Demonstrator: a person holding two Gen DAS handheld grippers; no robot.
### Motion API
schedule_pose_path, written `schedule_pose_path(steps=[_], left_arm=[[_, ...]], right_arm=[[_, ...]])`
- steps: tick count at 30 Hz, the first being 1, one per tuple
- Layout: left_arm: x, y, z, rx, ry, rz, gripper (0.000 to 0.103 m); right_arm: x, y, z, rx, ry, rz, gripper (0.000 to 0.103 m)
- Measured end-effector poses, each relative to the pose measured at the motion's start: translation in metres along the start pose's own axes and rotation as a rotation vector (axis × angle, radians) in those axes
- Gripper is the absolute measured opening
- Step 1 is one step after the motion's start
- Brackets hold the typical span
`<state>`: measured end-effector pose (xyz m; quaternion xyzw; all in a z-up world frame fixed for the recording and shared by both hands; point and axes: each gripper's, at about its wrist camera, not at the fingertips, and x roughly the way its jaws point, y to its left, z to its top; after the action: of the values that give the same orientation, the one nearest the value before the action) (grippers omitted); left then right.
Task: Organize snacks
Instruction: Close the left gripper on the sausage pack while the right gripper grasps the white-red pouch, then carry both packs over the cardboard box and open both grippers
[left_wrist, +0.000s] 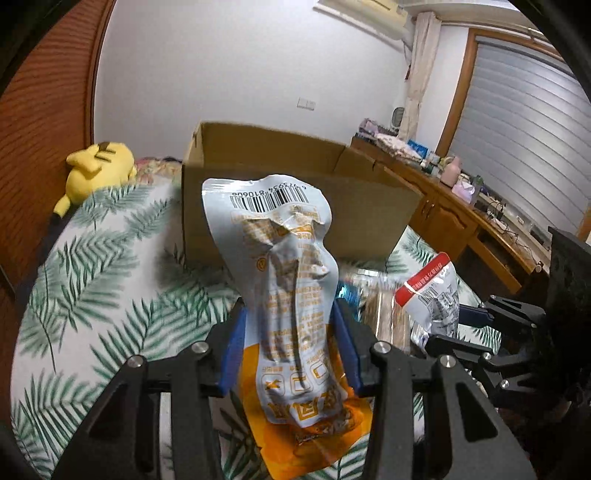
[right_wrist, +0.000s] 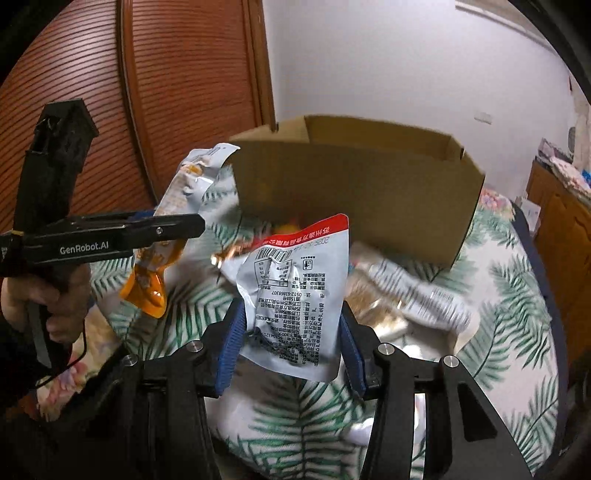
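An orange-and-white snack pouch (left_wrist: 295, 295) stands upright and crumpled with the left gripper (left_wrist: 290, 343) clamped on its middle, barcode end up, while the right gripper (right_wrist: 290, 339) is clamped on a grey-white packet with a red top edge (right_wrist: 295, 291); both are held above the leaf-print bedspread (left_wrist: 110, 280). Just beyond them sits an open cardboard box (right_wrist: 369, 192), its near wall facing the grippers and its top rim unobstructed, with more wrapped snacks (right_wrist: 406, 295) blurred at its foot. A yellow plush toy (left_wrist: 98, 166) lies well apart, left of the box.
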<state>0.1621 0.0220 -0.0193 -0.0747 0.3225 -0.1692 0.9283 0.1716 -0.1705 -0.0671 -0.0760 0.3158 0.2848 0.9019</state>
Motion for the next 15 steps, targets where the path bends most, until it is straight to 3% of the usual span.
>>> schedule_pose_path(steps=[15], left_arm=[[0.024, 0.005, 0.106, 0.092, -0.117, -0.029, 0.043]], right_arm=[[0.0, -0.041, 0.097, -0.021, -0.107, -0.1, 0.05]])
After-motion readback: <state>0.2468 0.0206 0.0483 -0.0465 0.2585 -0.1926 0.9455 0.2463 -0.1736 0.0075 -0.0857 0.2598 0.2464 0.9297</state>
